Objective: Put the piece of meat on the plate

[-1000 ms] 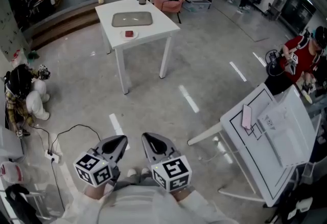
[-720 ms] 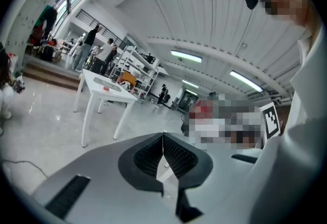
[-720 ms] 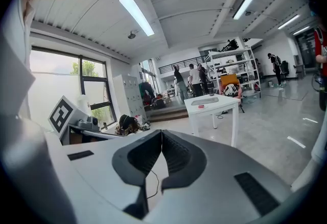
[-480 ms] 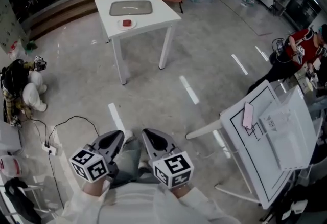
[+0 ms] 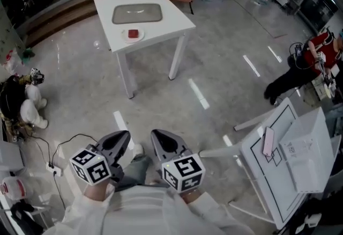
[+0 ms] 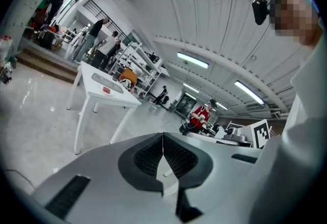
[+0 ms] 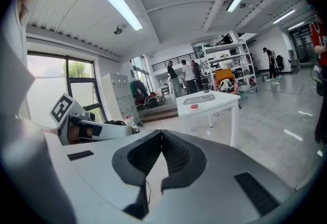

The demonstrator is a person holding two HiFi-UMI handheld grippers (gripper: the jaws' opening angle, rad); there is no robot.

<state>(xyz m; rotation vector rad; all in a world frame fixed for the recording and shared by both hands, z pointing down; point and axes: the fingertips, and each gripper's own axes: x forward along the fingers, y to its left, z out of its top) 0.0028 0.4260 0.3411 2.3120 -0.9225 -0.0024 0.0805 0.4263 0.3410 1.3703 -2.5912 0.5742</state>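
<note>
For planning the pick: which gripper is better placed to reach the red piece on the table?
Left gripper, only slightly. It and the right gripper are shut, empty, far from the table; the red piece lies nearer the left one.

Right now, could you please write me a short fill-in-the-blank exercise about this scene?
1. The left tongs and the right tongs are both ____, with nothing between them.
2. The piece of meat is ____ in colour.
3. It lies on a small plate that stands on the ____ table.
Missing words: shut; red; white.
</note>
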